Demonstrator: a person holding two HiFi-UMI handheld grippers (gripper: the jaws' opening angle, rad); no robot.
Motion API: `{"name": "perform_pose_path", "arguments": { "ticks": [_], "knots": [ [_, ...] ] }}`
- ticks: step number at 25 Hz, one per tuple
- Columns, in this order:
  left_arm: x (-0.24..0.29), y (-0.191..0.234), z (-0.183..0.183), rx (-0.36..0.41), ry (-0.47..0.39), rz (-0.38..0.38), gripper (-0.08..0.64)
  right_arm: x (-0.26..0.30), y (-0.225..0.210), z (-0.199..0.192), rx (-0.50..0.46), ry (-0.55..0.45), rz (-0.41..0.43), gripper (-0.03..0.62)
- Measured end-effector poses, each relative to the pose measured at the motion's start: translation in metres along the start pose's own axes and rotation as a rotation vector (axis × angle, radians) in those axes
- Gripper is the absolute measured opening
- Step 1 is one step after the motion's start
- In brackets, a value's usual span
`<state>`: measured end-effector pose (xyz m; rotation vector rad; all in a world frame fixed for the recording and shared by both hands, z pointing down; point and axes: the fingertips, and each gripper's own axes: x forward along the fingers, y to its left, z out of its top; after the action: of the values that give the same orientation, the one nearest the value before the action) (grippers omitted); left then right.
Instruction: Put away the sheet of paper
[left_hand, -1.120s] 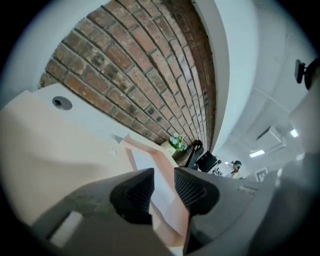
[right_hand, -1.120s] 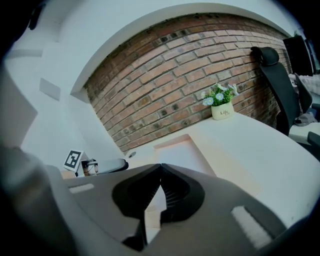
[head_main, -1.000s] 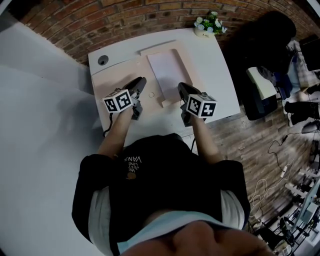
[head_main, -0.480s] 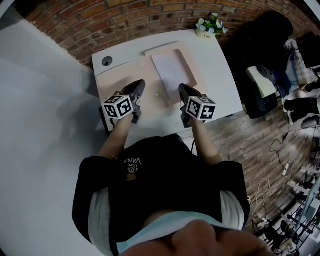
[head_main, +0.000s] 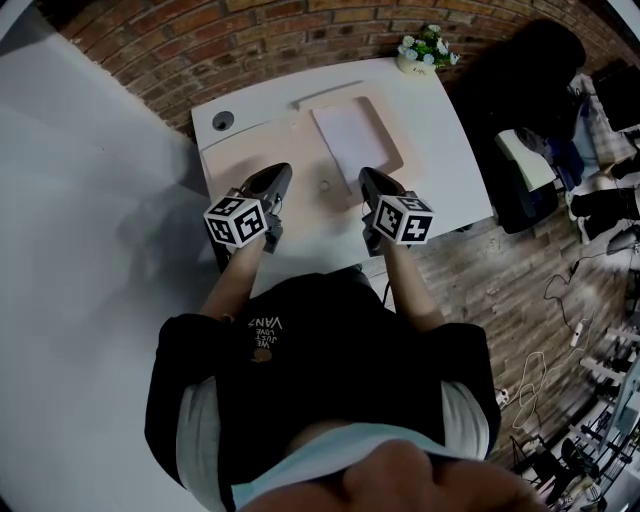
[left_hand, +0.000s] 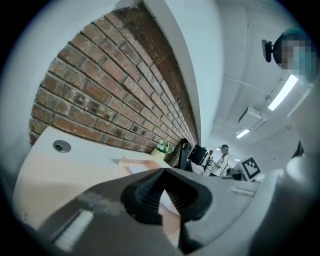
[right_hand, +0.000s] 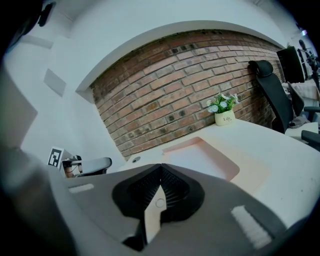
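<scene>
A pale sheet of paper (head_main: 347, 135) lies flat inside the outline of a peach folder (head_main: 385, 165) on the white desk (head_main: 440, 150). The folder's near flap carries a round snap (head_main: 325, 185). My left gripper (head_main: 282, 173) hovers left of the snap, shut, with nothing between its pads (left_hand: 150, 192). My right gripper (head_main: 366, 176) hangs over the folder's near right corner, its jaw tips together. In the right gripper view the sheet (right_hand: 197, 155) lies ahead, and the flap with its snap (right_hand: 159, 202) shows behind the gap below the tips.
A peach mat (head_main: 245, 155) covers the desk's left part, with a round cable hole (head_main: 222, 120) at the far left corner. A small flower pot (head_main: 424, 48) stands at the back edge against the brick wall. A black chair (head_main: 530, 70) is to the right.
Both grippers have drawn back a little from the folder toward the desk's near edge. The left one now sits further left of the snap. The sheet and folder lie as before.
</scene>
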<state>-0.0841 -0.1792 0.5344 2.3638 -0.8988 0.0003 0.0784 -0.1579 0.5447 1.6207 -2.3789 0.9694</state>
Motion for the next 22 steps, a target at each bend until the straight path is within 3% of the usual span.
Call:
{"name": "perform_pose_path", "arguments": {
  "ticks": [14,22],
  "knots": [
    [-0.038,0.001,0.002,0.079,0.012,-0.015,0.0,-0.005,0.029,-0.01,-0.025,-0.061,-0.009,-0.002],
    [-0.056,0.002,-0.007,0.072,0.016,-0.027,0.0,-0.012,0.043,-0.018,-0.042,-0.093,-0.01,-0.002]
  ]
}}
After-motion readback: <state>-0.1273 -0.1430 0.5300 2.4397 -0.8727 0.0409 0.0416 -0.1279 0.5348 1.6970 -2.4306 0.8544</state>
